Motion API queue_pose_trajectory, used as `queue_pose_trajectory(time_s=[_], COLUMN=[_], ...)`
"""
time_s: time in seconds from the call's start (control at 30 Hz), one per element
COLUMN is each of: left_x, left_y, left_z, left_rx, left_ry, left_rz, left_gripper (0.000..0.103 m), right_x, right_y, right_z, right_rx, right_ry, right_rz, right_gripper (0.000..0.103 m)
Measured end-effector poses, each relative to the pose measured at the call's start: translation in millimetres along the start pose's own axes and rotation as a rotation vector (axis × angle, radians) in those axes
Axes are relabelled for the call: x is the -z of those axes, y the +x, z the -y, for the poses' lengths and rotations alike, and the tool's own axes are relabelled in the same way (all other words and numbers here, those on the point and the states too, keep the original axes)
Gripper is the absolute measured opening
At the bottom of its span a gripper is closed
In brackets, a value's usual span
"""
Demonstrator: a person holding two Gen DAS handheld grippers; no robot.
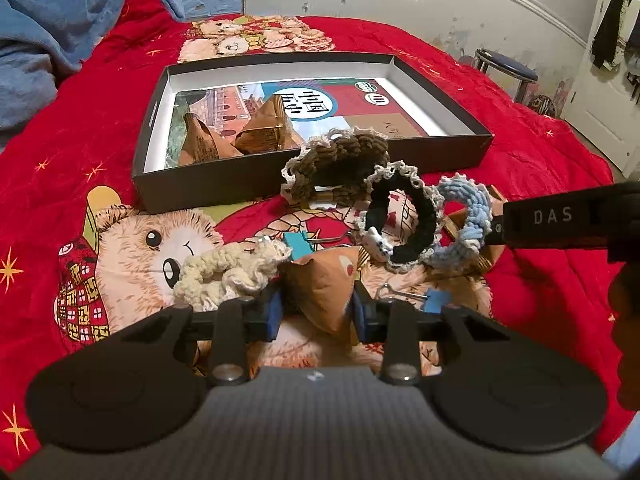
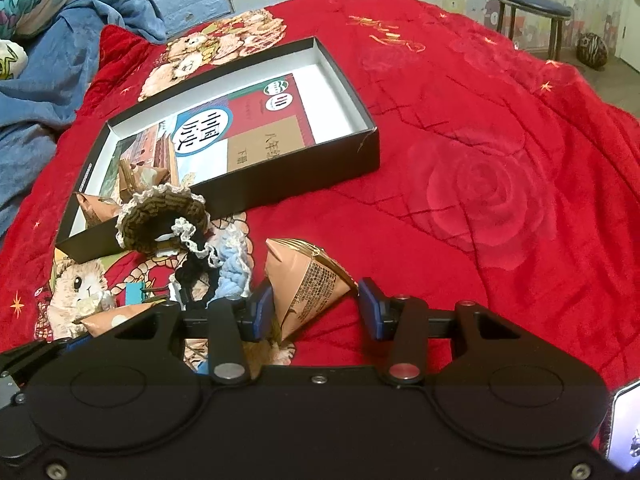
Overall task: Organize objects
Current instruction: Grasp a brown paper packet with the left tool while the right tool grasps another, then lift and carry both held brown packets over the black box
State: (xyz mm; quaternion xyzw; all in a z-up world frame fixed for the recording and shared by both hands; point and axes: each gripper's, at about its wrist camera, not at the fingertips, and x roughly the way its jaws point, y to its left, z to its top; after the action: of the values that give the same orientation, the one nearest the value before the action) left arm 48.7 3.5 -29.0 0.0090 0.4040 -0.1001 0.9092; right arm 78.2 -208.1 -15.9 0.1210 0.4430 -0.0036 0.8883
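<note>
My left gripper (image 1: pixel 318 312) is shut on a brown triangular snack packet (image 1: pixel 320 288) just above the red blanket. My right gripper (image 2: pixel 316 312) is open around another brown snack packet (image 2: pixel 310 280) lying on the blanket; its pads stand beside it. A black open box (image 1: pixel 436 156) holds a book (image 1: pixel 348 108) and two more brown packets (image 1: pixel 256 136). In front of the box lie a brown scrunchie (image 1: pixel 340 160), a black one (image 1: pixel 404 216), a light blue one (image 1: pixel 464 216) and a cream one (image 1: pixel 228 272). Blue binder clips (image 1: pixel 298 242) lie among them.
A red blanket (image 2: pixel 500 160) with bear prints covers the bed. A blue quilt (image 1: pixel 48 32) is bunched at the far left. A round stool (image 2: pixel 534 10) stands past the bed at the right, by the wall.
</note>
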Motion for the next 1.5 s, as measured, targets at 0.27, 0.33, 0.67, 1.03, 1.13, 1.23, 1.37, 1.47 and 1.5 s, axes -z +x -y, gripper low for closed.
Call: queue_pose_trajectory(time_s=[0.27,0.33,0.67,1.03,1.13,1.23,1.37,1.47,1.5], left_x=[-0.6,-1.1,-4.4,-6.7,-6.7,-7.1,-8.2,-9.4,-9.7], left_y=[-2.6,-3.7,-11.2,-18.1,-18.5,-18.9,-21.8,-25.8,-27.3], left_z=[1.9,2.0,-0.1,-3.0,-3.2,-3.9,-4.0,-3.5,-3.9], left_rx=[0.004,0.004,0.006,0.012,0.010,0.009,0.006,0.010,0.014], left_ry=[0.004,0.004,-0.007,-0.035,-0.037,-0.040,-0.040,-0.040,-0.047], left_rz=[0.005,0.008,0.034,0.065,0.069,0.075,0.101,0.130,0.140], left_gripper=[0.038,0.038,0.038,0.038,0.038,0.038,0.038,0.038,0.038], right_x=[-1.7,-2.3,-6.1,-1.6,-0.3,-0.3,-1.7,-3.0,-3.7], right_y=[-2.0,-2.7,-10.5,-22.9,-26.6,-30.1,-32.5,-34.9,-35.6], right_z=[5.3,6.4,10.5,5.6,2.3,1.4,2.9,2.8,2.4], right_rx=[0.010,0.012,0.007,-0.043,-0.059,-0.083,-0.107,-0.113,-0.114], right_ry=[0.024,0.031,0.056,0.061,0.047,0.050,0.065,0.066,0.066], right_rz=[0.013,0.020,0.067,0.133,0.154,0.173,0.191,0.211,0.219], right_gripper=[0.043,0.043,0.043,0.043,0.043,0.043,0.043,0.043,0.043])
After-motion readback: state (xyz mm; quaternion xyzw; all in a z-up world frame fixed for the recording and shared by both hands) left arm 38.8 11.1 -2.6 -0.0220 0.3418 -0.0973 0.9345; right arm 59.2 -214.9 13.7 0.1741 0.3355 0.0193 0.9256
